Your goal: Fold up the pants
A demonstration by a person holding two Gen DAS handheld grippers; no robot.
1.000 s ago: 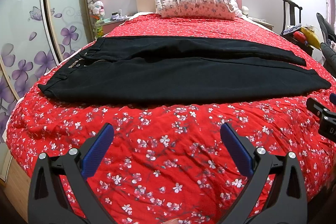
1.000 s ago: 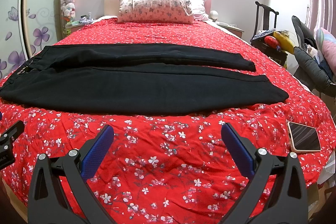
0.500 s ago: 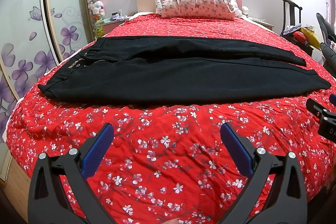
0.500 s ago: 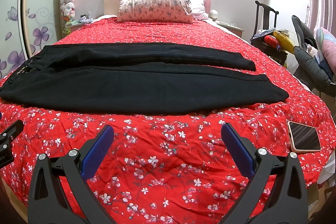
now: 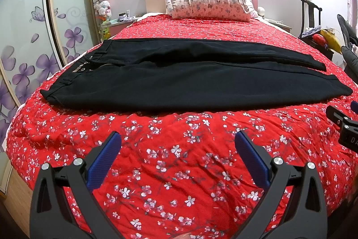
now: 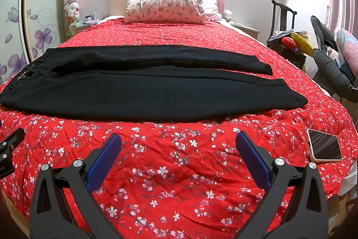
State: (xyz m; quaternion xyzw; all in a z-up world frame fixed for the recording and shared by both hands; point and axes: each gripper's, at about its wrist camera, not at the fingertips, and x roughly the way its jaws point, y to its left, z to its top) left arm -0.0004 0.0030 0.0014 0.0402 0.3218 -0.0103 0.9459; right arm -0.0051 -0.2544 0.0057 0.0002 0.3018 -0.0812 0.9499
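One pair of black pants [image 5: 192, 80] lies flat across the bed [image 5: 179, 162], beside one phone [image 6: 325, 148]. Left gripper [image 5: 177, 149] and right gripper [image 6: 177, 149]: jaws spread wide, holding nothing.

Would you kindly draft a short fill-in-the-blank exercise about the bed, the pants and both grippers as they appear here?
1. The black pants lie spread flat across the red floral ____.
2. The waistband of the pants points toward the ____ side of both views.
3. The left gripper and the right gripper both have their jaws ____ and hold nothing.
4. Near the bed's right edge lies a ____ with a dark screen.

Missing words: bedspread; left; open; phone
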